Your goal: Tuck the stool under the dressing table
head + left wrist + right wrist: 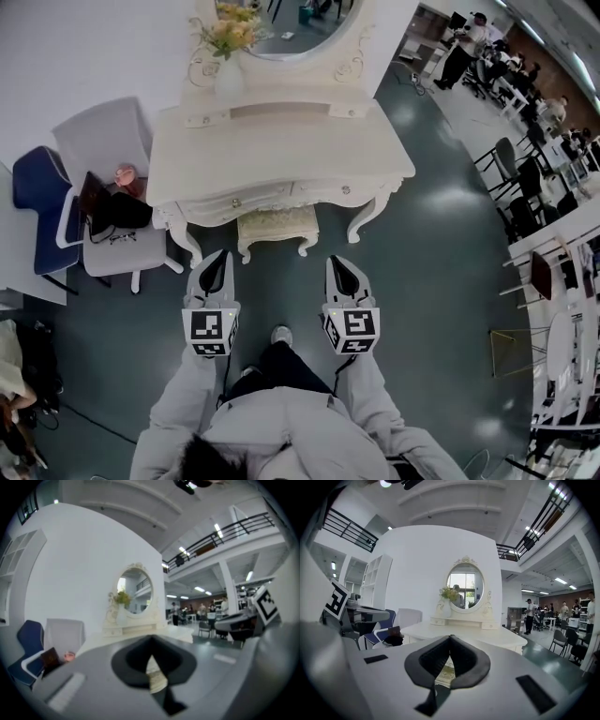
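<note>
The stool [277, 225] sits at 12 o'clock from me, mostly under the table [281, 159], front legs showing. I judge it rigid, fairly light and padded on top, so I'd push on the seat's front rail, not the cushion. My left gripper [217, 265] at 11 and right gripper [341, 270] at 1 are both closed and empty, clear of it.

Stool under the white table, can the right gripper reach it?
Probably yes. The stool pokes out from under the dressing table, and only bare floor lies between it and the right gripper, whose jaws are shut.
</note>
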Available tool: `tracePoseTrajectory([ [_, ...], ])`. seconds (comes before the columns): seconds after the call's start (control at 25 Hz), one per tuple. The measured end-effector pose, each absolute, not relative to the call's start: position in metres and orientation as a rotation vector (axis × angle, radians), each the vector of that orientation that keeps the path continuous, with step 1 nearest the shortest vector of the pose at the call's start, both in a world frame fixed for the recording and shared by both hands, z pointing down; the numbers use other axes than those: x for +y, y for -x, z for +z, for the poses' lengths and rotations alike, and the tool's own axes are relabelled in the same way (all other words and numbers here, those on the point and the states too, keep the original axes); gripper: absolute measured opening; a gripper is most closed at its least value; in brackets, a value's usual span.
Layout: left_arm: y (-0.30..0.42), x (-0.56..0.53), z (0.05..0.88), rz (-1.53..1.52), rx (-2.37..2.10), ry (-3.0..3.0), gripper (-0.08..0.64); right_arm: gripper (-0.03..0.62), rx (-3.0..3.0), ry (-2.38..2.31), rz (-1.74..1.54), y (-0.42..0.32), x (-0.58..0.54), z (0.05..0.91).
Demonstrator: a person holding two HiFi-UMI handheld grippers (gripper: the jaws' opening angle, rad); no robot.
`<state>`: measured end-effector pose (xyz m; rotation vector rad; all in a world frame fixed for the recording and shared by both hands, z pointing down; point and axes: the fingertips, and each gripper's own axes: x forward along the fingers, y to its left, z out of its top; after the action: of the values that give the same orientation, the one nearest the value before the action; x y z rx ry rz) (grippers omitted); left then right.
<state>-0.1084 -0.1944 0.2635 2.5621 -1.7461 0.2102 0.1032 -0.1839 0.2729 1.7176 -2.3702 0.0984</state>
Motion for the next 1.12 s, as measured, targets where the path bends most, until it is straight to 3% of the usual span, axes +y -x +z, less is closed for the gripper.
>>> tracePoseTrajectory([
  [1.12, 0.138, -0.103, 0.172, -0.042, -1.869, -2.612, 0.009, 0.002, -2.471, -1.85, -0.079, -0.085, -0.092, 0.179],
])
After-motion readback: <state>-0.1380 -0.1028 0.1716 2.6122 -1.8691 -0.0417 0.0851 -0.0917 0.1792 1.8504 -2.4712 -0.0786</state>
